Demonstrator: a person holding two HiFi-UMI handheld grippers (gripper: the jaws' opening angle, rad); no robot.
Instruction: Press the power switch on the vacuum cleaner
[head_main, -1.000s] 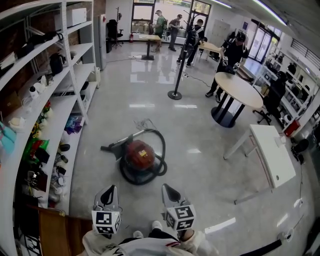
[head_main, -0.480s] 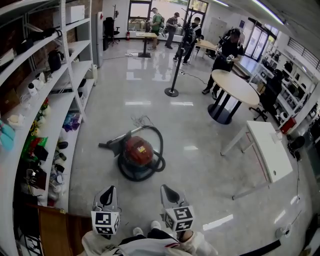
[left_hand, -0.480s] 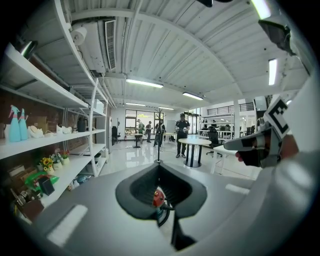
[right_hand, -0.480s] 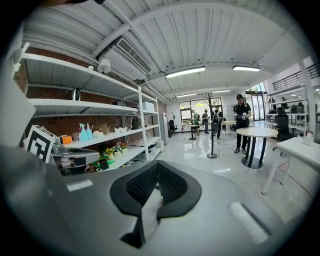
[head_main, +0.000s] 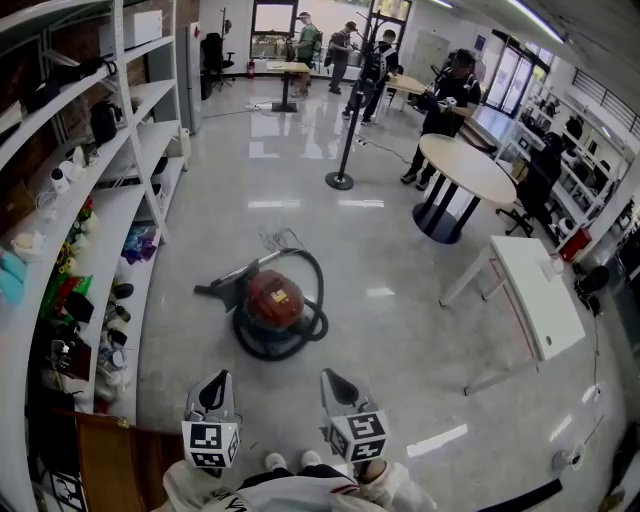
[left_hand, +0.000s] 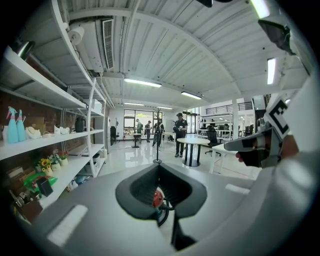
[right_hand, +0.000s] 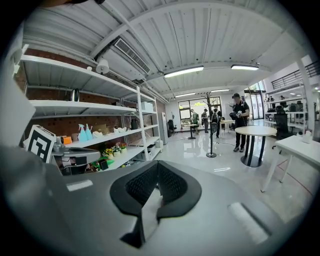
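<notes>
View from the head camera, looking steeply down. The vacuum cleaner (head_main: 273, 300), a round red canister, sits on the polished floor (head_main: 420, 250) beside the open shelving (head_main: 110, 225). Its dark hose (head_main: 322, 292) is looped around the body. The left gripper (head_main: 216, 388) and the right gripper (head_main: 338, 386) are held side by side at the lower edge of the view. Both point toward the canister and are well apart from it.

In each gripper view the jaws meet at their tips with nothing between them. The gap beneath the left gripper's jaws frames a small red part of the vacuum cleaner (left_hand: 157, 198).

The power switch is too small to pick out, so its state cannot be read. The scene fits two stages of the task: the person walking up to the canister for the press, or standing back from it once the switch has been pressed. Any press would call for crossing the open floor between the grippers and the canister. The person would also have to find the switch on the canister's top and bring one closed jaw tip squarely down on it. The canister may roll, so a vertical push is the safer judgement.
</notes>
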